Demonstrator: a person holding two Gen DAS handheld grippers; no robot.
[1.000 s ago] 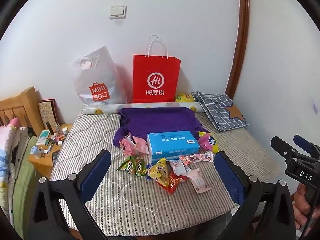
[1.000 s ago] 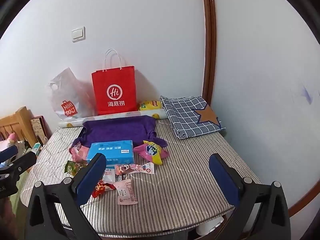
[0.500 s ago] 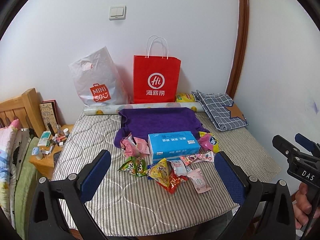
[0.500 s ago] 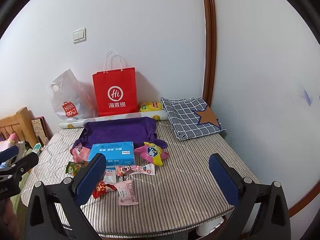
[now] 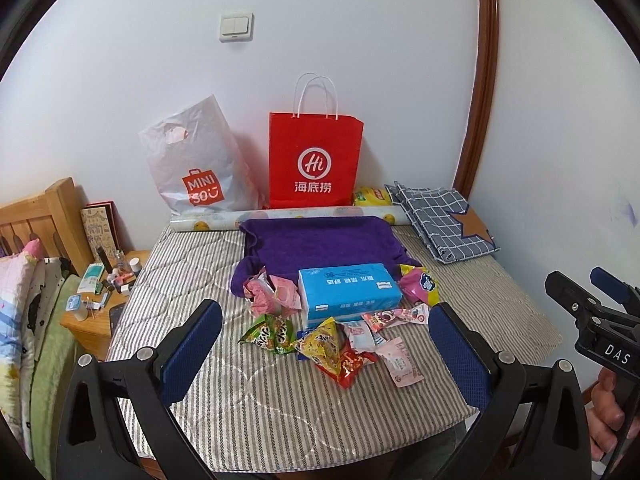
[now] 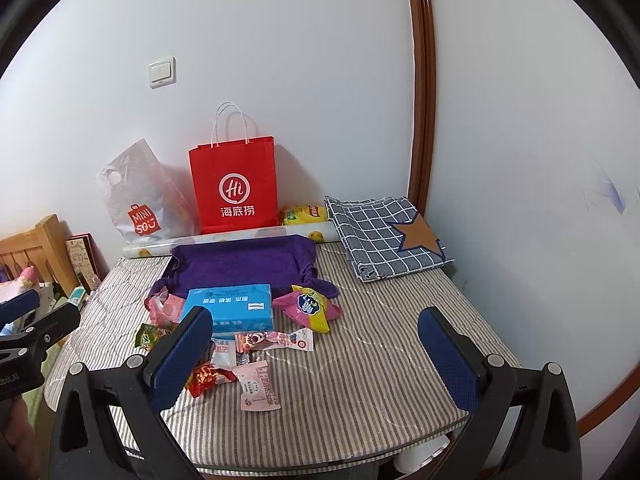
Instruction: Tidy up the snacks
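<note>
Nothing has moved much since before: both grippers stay back from the striped table (image 5: 224, 408), jaws wide apart and empty. Snack packets (image 5: 320, 340) lie heaped ahead between the left gripper (image 5: 324, 344) fingers; the right gripper (image 6: 316, 350) frames bare cloth beside them.

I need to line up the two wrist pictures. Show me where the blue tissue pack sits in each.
Left wrist: blue tissue pack sits at centre, between the open fingers.
Right wrist: it sits left of centre, just above the left finger.
Shared landmark: red paper bag against the wall.
</note>
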